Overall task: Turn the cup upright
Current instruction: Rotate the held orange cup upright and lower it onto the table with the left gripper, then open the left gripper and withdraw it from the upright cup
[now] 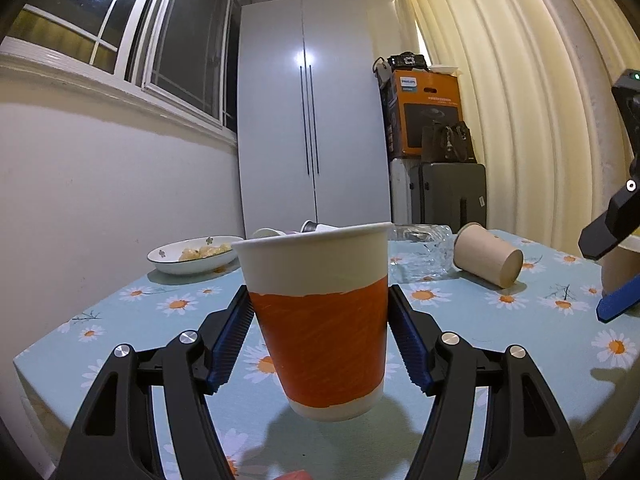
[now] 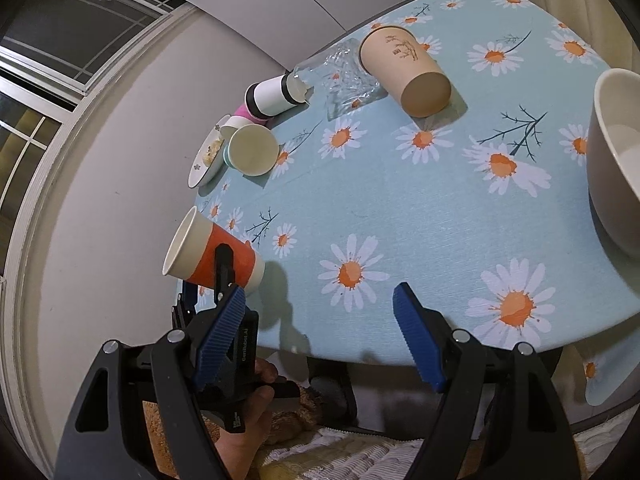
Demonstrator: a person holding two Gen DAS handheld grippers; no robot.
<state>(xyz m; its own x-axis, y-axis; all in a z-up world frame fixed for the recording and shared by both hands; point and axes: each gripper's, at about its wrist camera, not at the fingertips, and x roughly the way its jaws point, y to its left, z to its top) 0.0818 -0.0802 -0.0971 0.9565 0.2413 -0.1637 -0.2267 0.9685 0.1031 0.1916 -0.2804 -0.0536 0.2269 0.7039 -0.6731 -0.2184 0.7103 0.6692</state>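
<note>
A white paper cup with an orange band stands mouth-up between the pads of my left gripper, which is shut on it and holds it just above the daisy tablecloth. In the right wrist view the same cup is at the table's left edge, gripped by the left gripper. My right gripper is open and empty above the table's near edge. A beige paper cup lies on its side at the far end; it also shows in the left wrist view.
A plate with food, a paper cup, a white bottle and a clear glass piece lie at the far left. A large bowl sits at the right edge. A wall runs along the left.
</note>
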